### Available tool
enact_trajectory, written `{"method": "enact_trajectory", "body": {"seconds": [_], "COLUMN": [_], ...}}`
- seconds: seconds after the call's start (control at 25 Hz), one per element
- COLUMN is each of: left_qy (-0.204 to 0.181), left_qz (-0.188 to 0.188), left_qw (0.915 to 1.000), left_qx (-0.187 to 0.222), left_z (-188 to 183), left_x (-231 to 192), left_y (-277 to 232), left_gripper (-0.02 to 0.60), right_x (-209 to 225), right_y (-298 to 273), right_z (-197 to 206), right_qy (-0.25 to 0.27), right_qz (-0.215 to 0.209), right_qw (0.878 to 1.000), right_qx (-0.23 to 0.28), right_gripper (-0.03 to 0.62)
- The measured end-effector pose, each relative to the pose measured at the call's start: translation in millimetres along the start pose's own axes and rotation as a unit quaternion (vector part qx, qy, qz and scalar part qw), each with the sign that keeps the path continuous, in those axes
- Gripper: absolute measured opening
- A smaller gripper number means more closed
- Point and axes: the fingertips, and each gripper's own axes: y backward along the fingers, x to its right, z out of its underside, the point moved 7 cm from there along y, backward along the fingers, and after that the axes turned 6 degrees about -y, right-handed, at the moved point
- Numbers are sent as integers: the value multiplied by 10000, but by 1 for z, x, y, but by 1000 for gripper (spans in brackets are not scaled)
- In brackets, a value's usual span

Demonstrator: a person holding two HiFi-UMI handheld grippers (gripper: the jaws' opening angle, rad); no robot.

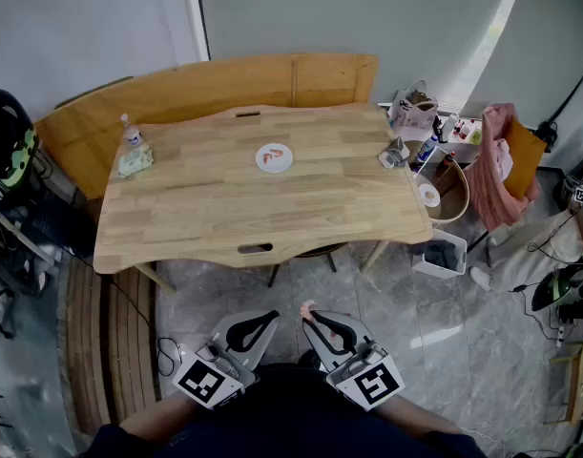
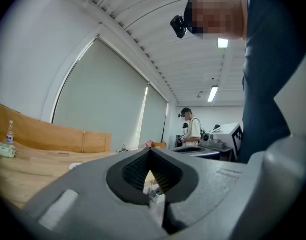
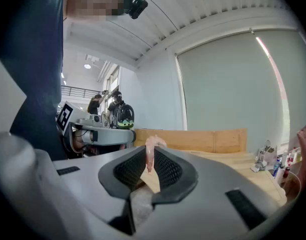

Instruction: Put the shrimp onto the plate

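The shrimp (image 3: pixel 149 154) is held between the jaws of the right gripper (image 3: pixel 150 150), which are closed on it. Its pink body is pinched near the tips and stands up a little above them. In the head view the right gripper (image 1: pixel 306 319) is held low over the floor, in front of the desk's (image 1: pixel 205 213) near edge and well apart from it, with the shrimp (image 1: pixel 307 307) seen at its tip. The left gripper (image 1: pixel 274 316) is held just beside it. In the left gripper view the jaws of the left gripper (image 2: pixel 150 153) are pressed together at the tips, and nothing is seen between them. The plate (image 1: pixel 260 164) is set near the middle of the desk, slightly toward the far edge; an orange-red patch is seen on it, too small to be made out. A small bottle (image 1: pixel 131 134) and a pack of wipes (image 1: pixel 135 161) are placed near the desk's left edge.
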Motion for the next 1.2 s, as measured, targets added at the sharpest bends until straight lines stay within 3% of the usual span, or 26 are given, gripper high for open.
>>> {"method": "enact_trajectory", "body": {"seconds": [0.56, 0.92, 1.2], "left_qy": [26, -28, -61], "left_qz": [-177, -617, -702], "left_qw": [9998, 9981, 9975], "left_qx": [-8, -71, -25], "left_z": [-4, 6, 10], "left_x": [10, 21, -8], "left_y": [-26, -40, -57], "left_gripper": [-3, -3, -3], "right_x": [25, 56, 76], "right_y": [10, 19, -11], "right_z": [-7, 1, 3], "right_qy": [12, 93, 91], "right_qz": [-288, -655, -741], "right_qw": [9996, 9978, 9971], "right_qx": [77, -90, -145], "right_gripper": [58, 58, 58]}}
